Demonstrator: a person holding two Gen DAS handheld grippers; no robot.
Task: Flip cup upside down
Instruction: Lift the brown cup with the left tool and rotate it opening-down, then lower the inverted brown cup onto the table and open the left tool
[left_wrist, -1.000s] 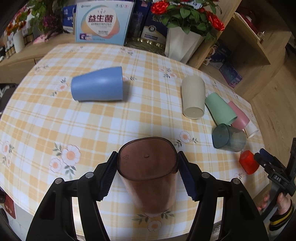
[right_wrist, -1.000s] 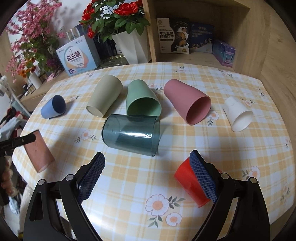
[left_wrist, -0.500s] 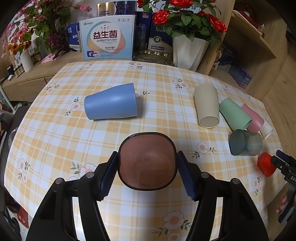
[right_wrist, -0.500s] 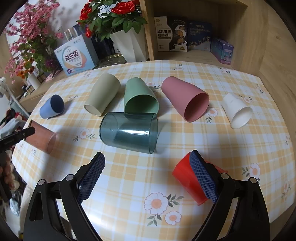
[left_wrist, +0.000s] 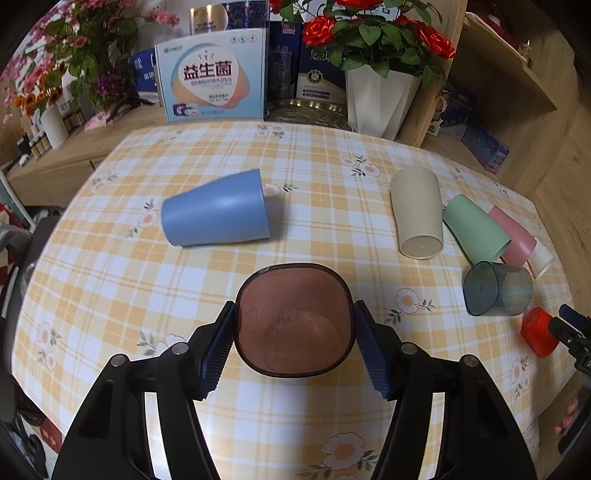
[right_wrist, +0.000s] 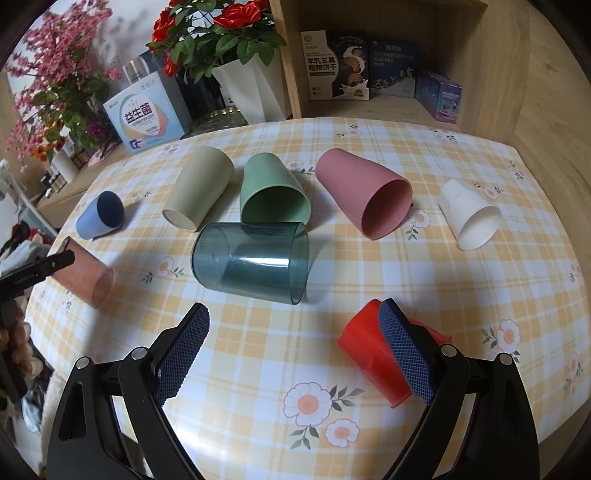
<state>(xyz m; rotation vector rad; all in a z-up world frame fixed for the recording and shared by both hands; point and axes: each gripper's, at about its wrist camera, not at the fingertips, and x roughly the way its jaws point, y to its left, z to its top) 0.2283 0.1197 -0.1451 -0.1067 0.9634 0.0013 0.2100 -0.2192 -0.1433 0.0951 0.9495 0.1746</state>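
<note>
My left gripper (left_wrist: 293, 347) is shut on a translucent brown cup (left_wrist: 293, 319). It holds the cup above the table's near edge, mouth pointing away from me. In the right wrist view the same brown cup (right_wrist: 86, 277) shows at the far left, tilted on its side in the air. My right gripper (right_wrist: 295, 350) is open and empty, low over the table's front part. A red cup (right_wrist: 369, 350) lies on its side against the outside of its right finger.
On the checked tablecloth (right_wrist: 332, 266) lie a blue cup (left_wrist: 218, 212), a beige cup (left_wrist: 417, 214), a green cup (left_wrist: 472, 229), a pink cup (right_wrist: 364, 194), a white cup (right_wrist: 469, 214) and a teal see-through cup (right_wrist: 253, 260). Boxes and a flower pot (left_wrist: 376, 96) stand behind.
My left gripper has turned the brown cup from base-first to mouth pointing away and raised its view. The right gripper has stayed put.
</note>
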